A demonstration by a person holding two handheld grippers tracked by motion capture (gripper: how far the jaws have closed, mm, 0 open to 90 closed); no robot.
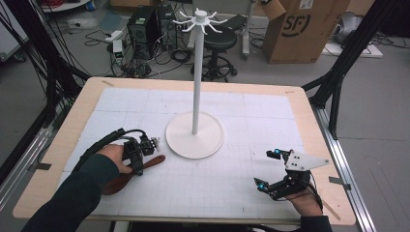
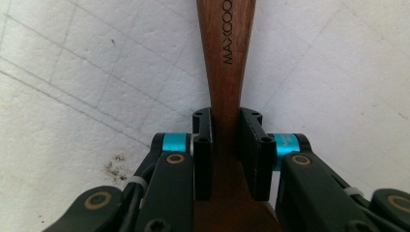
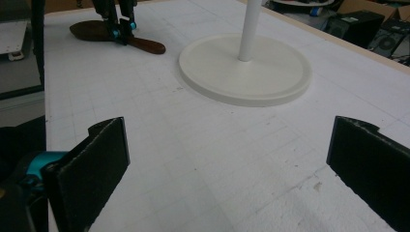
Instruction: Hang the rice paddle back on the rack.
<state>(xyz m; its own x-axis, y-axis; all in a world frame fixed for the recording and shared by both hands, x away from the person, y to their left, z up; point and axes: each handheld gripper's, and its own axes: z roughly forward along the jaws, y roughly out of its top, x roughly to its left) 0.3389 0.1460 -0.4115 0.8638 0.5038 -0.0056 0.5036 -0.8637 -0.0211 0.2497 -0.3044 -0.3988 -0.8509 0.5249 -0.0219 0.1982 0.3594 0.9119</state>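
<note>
A dark brown wooden spoon (image 1: 155,160) lies on the white gridded mat at the front left, its handle tip aimed at the stand. My left gripper (image 1: 139,168) comes down on it from above. In the left gripper view the two black pads press both sides of the spoon handle (image 2: 226,48), which bears the print "MAXCOO"; the left gripper (image 2: 226,121) is shut on it. My right gripper (image 1: 267,169) hovers at the front right, wide open with nothing between its jaws (image 3: 227,159). Its view shows the spoon (image 3: 145,45) and the left gripper (image 3: 121,26) far off.
A white hook stand rises mid-table: round base (image 1: 212,142), thin pole (image 1: 197,82), ring of hooks on top (image 1: 199,20). The base (image 3: 270,82) lies ahead of the right gripper. Wooden table edges (image 1: 309,121) frame the mat. Boxes, a stool and cables sit beyond.
</note>
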